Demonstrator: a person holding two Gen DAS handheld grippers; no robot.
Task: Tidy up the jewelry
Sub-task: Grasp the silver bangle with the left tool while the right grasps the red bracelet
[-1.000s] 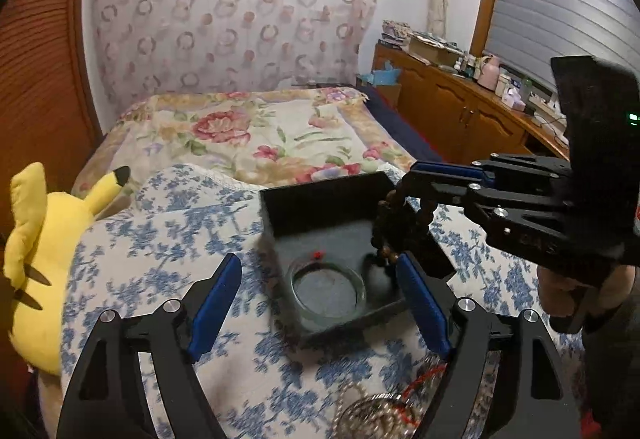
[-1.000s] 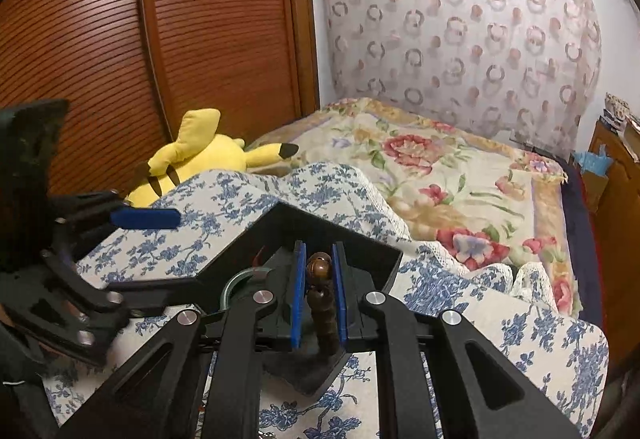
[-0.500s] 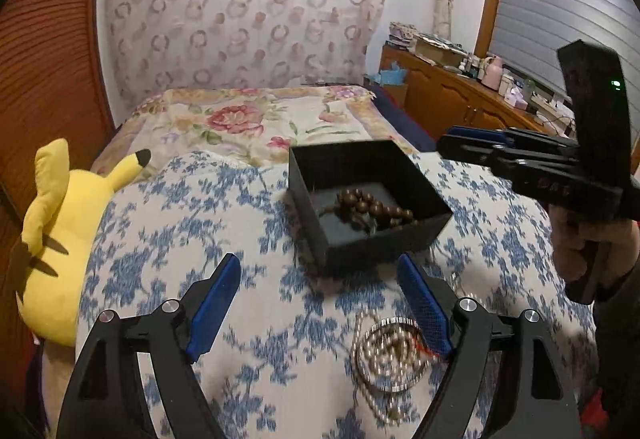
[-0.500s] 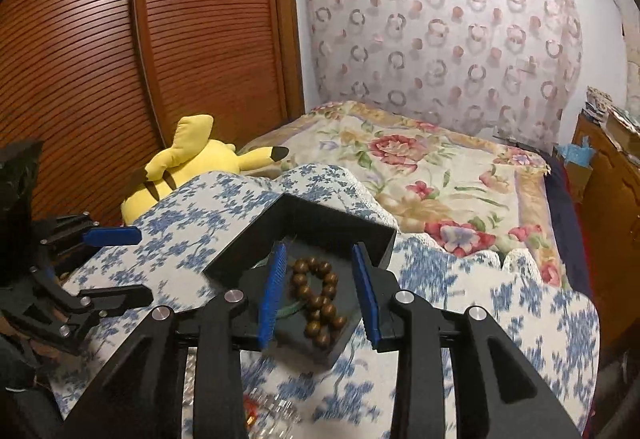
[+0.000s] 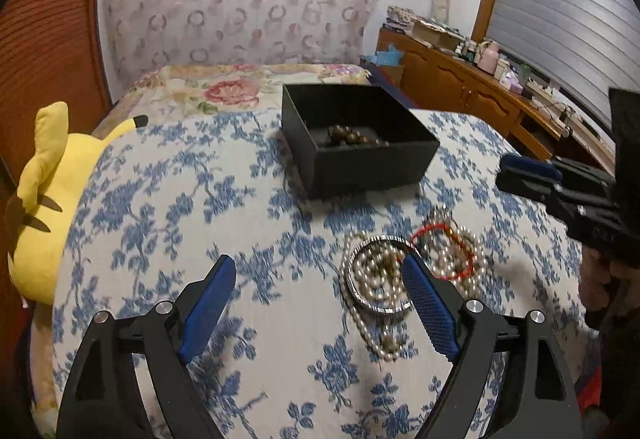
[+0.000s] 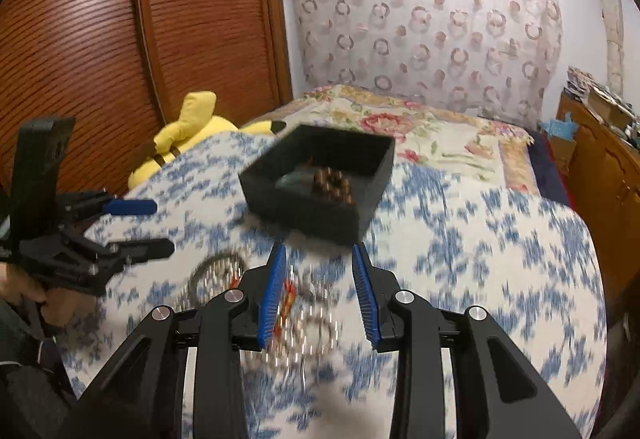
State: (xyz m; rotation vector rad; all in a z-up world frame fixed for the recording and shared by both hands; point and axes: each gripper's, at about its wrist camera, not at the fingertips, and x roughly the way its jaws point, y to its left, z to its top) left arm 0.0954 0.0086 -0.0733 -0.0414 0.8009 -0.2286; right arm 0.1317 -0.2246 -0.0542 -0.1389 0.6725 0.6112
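Observation:
A black box [image 5: 352,155] stands on the blue-flowered cloth with a brown bead bracelet [image 5: 354,137] inside; it shows in the right wrist view too [image 6: 320,199], with the beads [image 6: 332,187]. A heap of jewelry lies nearer: a silver bangle [image 5: 380,279], pearl strands [image 5: 460,271] and a red cord [image 5: 452,239]. My left gripper [image 5: 320,303] is open and empty, just left of the heap. My right gripper [image 6: 318,299] is open and empty above the blurred heap [image 6: 304,323].
A yellow plush toy [image 5: 44,199] lies at the cloth's left edge. A flowered bedspread [image 5: 240,87] lies behind the box. A wooden sideboard [image 5: 480,99] with clutter runs along the right. A slatted wooden wardrobe [image 6: 140,39] stands at the left.
My right gripper let the brown bead bracelet go into the box, opened and drew back over the jewelry heap. My left gripper drew back too; it stays open.

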